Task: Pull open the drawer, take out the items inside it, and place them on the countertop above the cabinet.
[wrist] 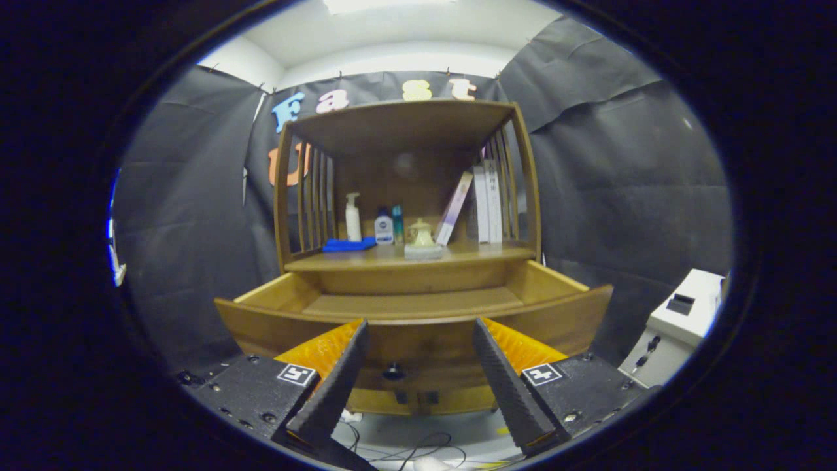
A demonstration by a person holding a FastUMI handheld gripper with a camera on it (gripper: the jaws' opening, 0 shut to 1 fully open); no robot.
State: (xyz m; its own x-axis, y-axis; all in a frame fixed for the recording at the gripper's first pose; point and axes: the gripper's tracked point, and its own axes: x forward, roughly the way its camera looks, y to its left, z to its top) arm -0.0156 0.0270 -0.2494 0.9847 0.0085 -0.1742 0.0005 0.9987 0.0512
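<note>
Reaching next into the open drawer (418, 302), keep the spread, empty tongs (418, 366) above its knob (393, 371).

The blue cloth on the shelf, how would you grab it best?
The gripper is open, hanging in front of the pulled-out drawer. The blue cloth lies flat on the countertop, beside the white pump bottle. I'd come from the front, slightly above, and pinch its bunched near edge, since a flat cloth offers little else to grip.
</note>
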